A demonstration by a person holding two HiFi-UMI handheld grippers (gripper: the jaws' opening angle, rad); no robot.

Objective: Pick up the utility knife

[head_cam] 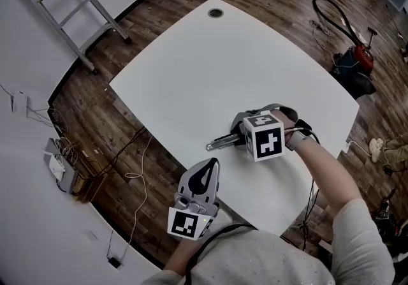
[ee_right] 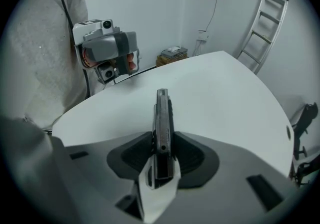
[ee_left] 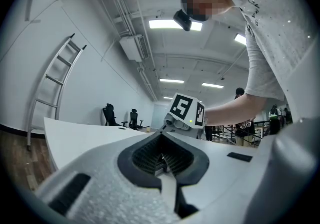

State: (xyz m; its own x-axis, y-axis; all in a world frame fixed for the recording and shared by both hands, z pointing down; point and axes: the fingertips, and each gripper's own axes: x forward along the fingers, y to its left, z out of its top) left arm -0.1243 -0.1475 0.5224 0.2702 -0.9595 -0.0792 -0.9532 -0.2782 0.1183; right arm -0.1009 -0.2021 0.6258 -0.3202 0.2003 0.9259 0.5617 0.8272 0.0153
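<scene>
- The right gripper [head_cam: 241, 138] is clamped on the knife [ee_right: 161, 118], with its pads pressing both sides. In the head view the knife juts leftward at centre frame, over the white table [head_cam: 191, 67].
- The left gripper [head_cam: 207, 169], low in the frame at the table's edge, has its jaws closed on nothing.
- Each cube [head_cam: 256, 125] bears black-and-white square markers [head_cam: 185, 225].
- Only the head view shows the wood floor [head_cam: 95, 124] and cables [head_cam: 137, 169].
- Only the left gripper view shows ceiling lights [ee_left: 175, 24] and two chairs [ee_left: 120, 117].
</scene>
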